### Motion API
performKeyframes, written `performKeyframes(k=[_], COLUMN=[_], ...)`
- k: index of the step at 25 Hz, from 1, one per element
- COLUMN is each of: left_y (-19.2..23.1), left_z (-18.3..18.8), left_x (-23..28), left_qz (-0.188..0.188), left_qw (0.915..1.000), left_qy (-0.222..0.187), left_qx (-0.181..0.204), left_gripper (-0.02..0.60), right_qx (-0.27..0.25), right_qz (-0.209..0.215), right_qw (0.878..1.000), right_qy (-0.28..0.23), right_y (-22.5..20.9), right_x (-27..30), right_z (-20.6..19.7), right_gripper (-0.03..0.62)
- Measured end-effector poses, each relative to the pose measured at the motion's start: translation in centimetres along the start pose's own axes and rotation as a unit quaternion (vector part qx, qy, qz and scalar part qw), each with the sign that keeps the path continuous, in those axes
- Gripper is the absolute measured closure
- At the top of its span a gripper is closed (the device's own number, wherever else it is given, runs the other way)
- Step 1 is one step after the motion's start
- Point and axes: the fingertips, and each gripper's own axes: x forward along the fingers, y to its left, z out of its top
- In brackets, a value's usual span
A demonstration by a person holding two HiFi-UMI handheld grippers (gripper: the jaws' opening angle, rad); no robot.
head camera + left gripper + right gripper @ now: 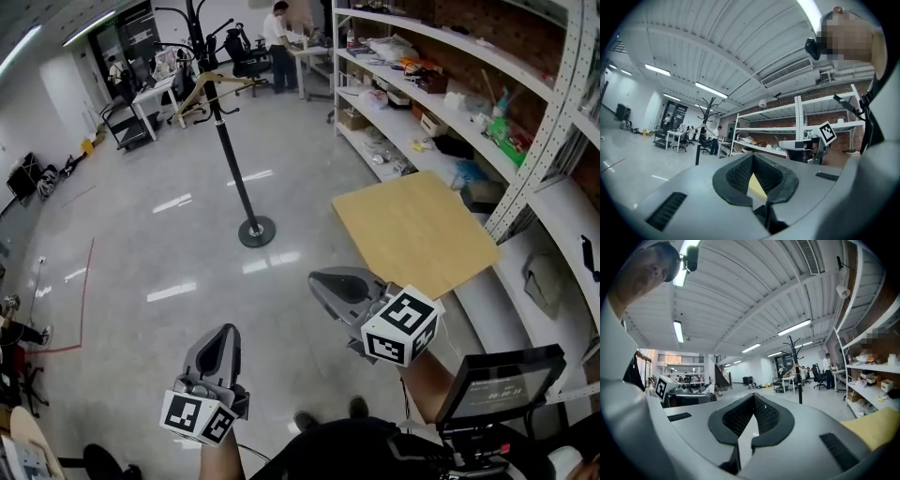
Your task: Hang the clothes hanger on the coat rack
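The black coat rack [231, 150] stands on the shiny grey floor ahead of me, on a round base. A wooden clothes hanger [208, 87] hangs from one of its upper hooks. My left gripper [223, 339] is low at the bottom left, and my right gripper [320, 281] is a bit farther forward to the right; both are well short of the rack. Both point level toward the room, jaws shut with nothing between them. The left gripper view shows its shut gripper [752, 157] with the rack [700, 143] and hanger [702, 125] far off. In the right gripper view, the gripper [753, 397] faces the rack [798, 380].
A light wooden table [412, 230] stands right of the rack, against long white shelves [441, 84] full of items. A screen on a stand [502, 384] is at my right side. Desks, an office chair [246, 52] and a person [278, 42] are at the far end.
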Motion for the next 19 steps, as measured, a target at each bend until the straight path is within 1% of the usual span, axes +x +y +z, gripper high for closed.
performKeyframes(k=[2,4,14,19], left_y=[-1.2,-1.7,-1.5,-1.9], left_z=[0.2,0.4,2.2,2.4], left_x=[0.7,1.0,1.9,1.6], left_qz=[-0.010,-0.012,0.000,0.006], left_qw=[0.9999,0.9999,0.9998,0.9995], left_qy=[0.003,0.002,-0.016,-0.026], left_qx=[0.008,0.007,0.011,0.013], left_gripper=[0.581,0.581,0.582,0.581], right_qx=[-0.010,-0.007,-0.021,-0.026], right_qz=[-0.002,0.002,0.006,0.014], right_qw=[1.000,1.000,1.000,0.999], right_qy=[0.001,-0.001,-0.014,-0.012], right_y=[-0.4,-0.5,-1.6,-1.6], right_x=[-0.7,-1.1,-1.6,-1.9], right_z=[0.3,0.2,1.4,1.3], right_gripper=[0.589,0.589,0.589,0.589])
